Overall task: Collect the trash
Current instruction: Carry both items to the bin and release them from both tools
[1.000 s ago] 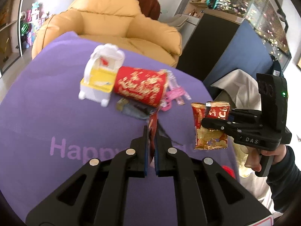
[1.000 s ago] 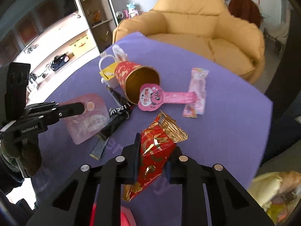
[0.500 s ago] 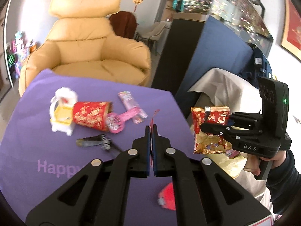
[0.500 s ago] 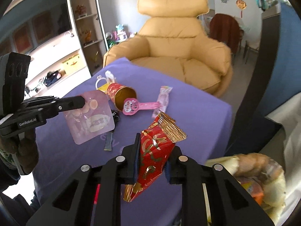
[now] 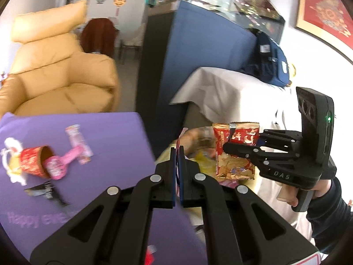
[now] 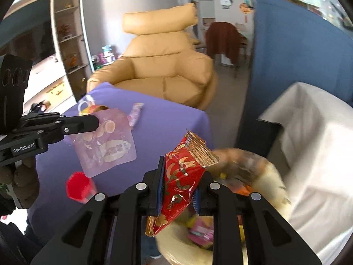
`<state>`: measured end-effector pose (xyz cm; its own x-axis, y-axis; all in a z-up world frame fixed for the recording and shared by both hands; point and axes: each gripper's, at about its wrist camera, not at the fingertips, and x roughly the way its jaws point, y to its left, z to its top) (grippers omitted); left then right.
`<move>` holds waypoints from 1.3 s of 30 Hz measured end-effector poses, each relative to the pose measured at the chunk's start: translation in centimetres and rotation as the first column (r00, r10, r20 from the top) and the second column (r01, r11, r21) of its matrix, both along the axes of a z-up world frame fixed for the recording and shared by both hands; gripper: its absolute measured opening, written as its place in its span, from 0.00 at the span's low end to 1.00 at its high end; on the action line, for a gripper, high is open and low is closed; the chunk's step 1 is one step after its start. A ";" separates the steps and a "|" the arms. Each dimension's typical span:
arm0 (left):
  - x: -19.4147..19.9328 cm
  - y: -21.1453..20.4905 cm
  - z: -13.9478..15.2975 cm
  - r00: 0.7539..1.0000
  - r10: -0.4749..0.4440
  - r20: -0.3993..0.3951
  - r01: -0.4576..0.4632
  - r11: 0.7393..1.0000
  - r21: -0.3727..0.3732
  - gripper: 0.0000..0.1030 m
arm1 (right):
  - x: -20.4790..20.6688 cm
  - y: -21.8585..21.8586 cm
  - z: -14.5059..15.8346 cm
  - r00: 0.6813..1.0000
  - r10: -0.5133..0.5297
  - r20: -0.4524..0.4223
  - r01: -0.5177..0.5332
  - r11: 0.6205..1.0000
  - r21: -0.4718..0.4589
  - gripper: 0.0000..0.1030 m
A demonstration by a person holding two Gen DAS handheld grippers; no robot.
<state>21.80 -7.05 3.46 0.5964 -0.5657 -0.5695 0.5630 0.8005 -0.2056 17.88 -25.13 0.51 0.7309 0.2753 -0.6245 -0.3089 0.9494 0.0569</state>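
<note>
Purple cloth is covering the counter (image 6: 167, 121) beside us, and just off its near corner a pale trash bag (image 6: 271, 176) is gaping, blurred, with bright wrappers inside. We are carrying two pieces of trash toward that bag. Nearest us, our right tongs (image 6: 178, 190) are pinching a red and gold snack packet (image 6: 183, 172), which is hanging over the bag's mouth. Our left tongs (image 5: 177, 159) are pressed nearly flat on a thin pink pouch (image 6: 103, 141), held in the air a little short of the bag, over the counter's edge.

We judge the step in hand to be the drop: next we are needing to bring both loads squarely above the bag's opening and spread the tongs so the pieces fall in.

Beyond the bag, on the counter, a red paper cup (image 5: 33, 161) is lying on its side, touching a pink paddle-shaped wrapper (image 5: 64, 161), with a dark wrapper (image 5: 44, 193) near them. Farther from the bag a tan armchair (image 6: 158, 66) is standing.
</note>
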 end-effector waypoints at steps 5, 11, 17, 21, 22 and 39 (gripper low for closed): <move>1.0 -4.0 -1.3 0.998 -0.061 -0.016 0.061 0.998 -0.025 0.02 | -0.7 -3.5 -1.0 0.997 -0.071 -0.007 0.071 0.997 -0.018 0.20; 3.3 -8.4 -3.9 0.984 -0.137 -0.110 0.127 0.987 -0.097 0.02 | -0.3 -7.5 -2.3 0.986 -0.162 -0.040 0.162 0.987 -0.016 0.20; 5.4 -10.7 -7.4 0.962 -0.161 -0.219 0.133 0.982 -0.136 0.18 | -0.3 -9.5 -3.4 0.976 -0.210 -0.051 0.210 0.978 -0.009 0.20; 5.9 -9.9 -8.4 0.953 -0.134 -0.271 0.098 0.985 -0.143 0.39 | -0.5 -9.3 -3.6 0.977 -0.208 -0.038 0.208 0.978 -0.009 0.20; 5.9 -9.5 -8.4 0.954 -0.122 -0.274 0.086 0.987 -0.139 0.42 | -0.5 -9.1 -3.6 0.978 -0.206 -0.036 0.206 0.978 -0.004 0.20; 2.2 0.6 -6.7 0.964 0.166 -0.207 -0.171 0.985 -0.007 0.72 | 6.3 -2.2 -11.1 0.947 -0.111 -0.301 0.098 0.994 -0.057 0.20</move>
<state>24.00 -6.40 -3.26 0.5561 -0.4821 -0.6770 0.3641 0.8736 -0.3230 24.20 -27.37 -10.61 0.5285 0.1774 -0.8302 -0.1820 0.9789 0.0933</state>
